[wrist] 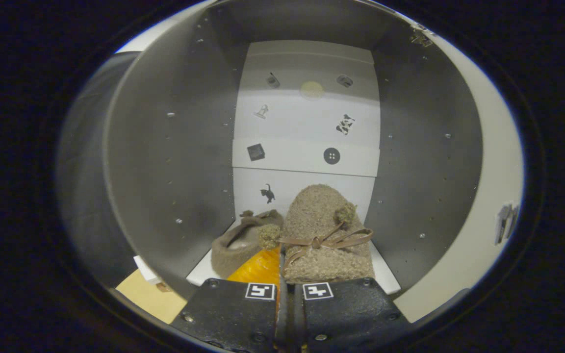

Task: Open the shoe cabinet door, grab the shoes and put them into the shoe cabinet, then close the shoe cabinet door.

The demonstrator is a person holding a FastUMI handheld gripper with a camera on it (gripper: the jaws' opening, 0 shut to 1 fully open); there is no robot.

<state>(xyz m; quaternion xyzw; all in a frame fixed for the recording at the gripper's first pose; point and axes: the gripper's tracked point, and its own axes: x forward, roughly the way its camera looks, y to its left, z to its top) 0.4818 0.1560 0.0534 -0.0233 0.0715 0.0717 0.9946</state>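
Cabinet door open; interior (174, 162) in plain sight. 2 tan fuzzy shoes sit on the white cabinet floor (385, 277). Right shoe (324, 230), bow-laced, lies just ahead of the gripper (283, 287); left shoe (241, 242) is beside it, touching. Fingers look nearly closed, pinching the right shoe's near edge. Judged: release, withdrawal and door closing remain. Back panel (307, 122) beyond the right shoe carries small stickers.

We look into the open shoe cabinet (174, 147), our gripper (282, 274) with fingers nearly together on the near edge of a tan shoe (324, 230), second shoe (241, 242) just left, small stickers (331, 156) on the far white panel.
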